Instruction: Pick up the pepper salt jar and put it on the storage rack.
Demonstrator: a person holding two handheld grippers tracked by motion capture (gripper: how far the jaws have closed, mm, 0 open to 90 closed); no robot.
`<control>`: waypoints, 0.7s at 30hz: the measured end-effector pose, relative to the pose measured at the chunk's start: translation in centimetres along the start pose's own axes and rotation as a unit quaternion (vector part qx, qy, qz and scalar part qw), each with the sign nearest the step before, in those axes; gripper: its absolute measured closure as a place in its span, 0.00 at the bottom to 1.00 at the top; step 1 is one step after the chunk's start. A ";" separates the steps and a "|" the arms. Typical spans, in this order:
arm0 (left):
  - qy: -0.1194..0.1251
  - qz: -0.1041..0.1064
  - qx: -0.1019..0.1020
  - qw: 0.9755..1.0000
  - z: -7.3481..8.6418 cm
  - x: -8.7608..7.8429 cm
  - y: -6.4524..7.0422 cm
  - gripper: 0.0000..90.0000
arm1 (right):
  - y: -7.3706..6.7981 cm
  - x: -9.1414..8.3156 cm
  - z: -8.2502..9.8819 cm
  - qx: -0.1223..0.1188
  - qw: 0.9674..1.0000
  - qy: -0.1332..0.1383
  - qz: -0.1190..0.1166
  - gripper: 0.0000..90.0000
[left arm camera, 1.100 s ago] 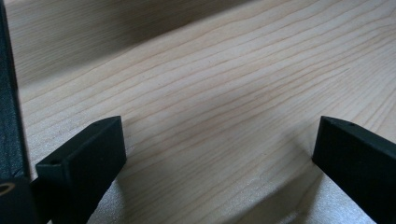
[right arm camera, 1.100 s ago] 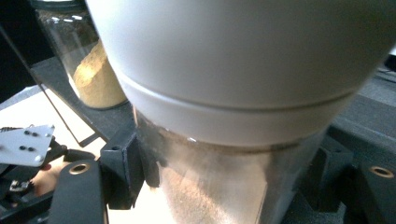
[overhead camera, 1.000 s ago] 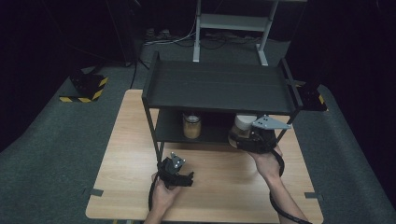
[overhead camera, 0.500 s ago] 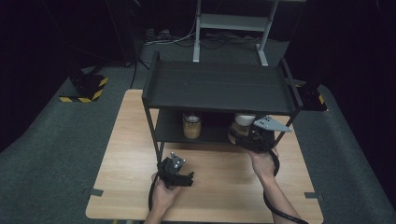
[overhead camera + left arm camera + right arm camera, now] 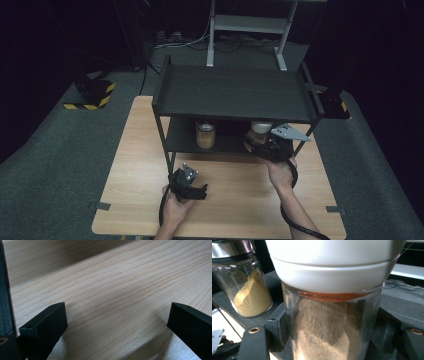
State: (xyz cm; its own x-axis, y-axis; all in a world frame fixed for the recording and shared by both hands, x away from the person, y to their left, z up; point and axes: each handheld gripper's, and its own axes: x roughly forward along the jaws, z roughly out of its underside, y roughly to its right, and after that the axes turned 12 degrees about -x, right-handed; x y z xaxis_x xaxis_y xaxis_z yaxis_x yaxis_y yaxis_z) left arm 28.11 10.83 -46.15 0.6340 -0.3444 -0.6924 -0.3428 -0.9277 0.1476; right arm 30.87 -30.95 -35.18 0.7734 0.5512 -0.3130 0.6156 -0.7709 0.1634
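Scanning from the left, I had the left tongs (image 5: pixel 189 186) resting low on the surface (image 5: pixel 240 200) near its front edge, released, jaws spread wide with bare wood between them in the left gripper view. Nothing stood near them, so that side had plenty of open room.

Further right, on the lower shelf (image 5: pixel 225 144) of the black rack (image 5: pixel 235 92), a jar of yellow powder (image 5: pixel 205 135) stood left of centre. Near the shelf's right end, my right tongs (image 5: pixel 265 146) were clenched on the white-lidded jar (image 5: pixel 329 315), low on the glass, below the lid.

I judged the risks to be mostly overhead and sideways. The top shelf hung close above the lid, so any lift before drawing the jar out toward the front edge could knock it. The rack's right front post (image 5: pixel 307 135) stood just beside my hand, and the grey plate (image 5: pixel 289 132) could catch on it. Swinging left could hit the yellow jar. Smooth glass might also slip. The clearest way out looked to be straight back over the open surface.
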 end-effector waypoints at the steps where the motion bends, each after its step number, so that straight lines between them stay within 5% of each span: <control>1: 0.000 0.000 0.000 1.000 0.0 0.0 0.0 0.03 | 0.0 0.0 0.0 0.001 1.000 0.000 0.000 0.32; 12: 0.000 0.000 0.000 1.000 0.0 0.0 0.0 0.03 | 0.5 0.0 -0.1 0.004 1.000 -0.003 -0.010 0.31; 15: 0.000 0.000 0.000 1.000 0.0 0.0 0.0 0.03 | 1.5 -0.1 -0.3 0.024 0.999 -0.009 -0.033 0.22; 21: 0.000 0.000 0.000 1.000 0.0 0.0 0.0 0.03 | 1.4 -0.6 -0.4 0.003 1.000 -0.017 -0.024 0.13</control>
State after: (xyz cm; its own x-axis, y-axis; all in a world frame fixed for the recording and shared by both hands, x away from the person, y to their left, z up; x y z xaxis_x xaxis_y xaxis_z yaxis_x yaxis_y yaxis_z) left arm 28.12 10.85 -46.15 0.6335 -0.3451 -0.6925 -0.3431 -0.9275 0.1484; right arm 31.32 -32.20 -34.35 0.7371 0.5772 -0.3514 0.6514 -0.7453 0.1421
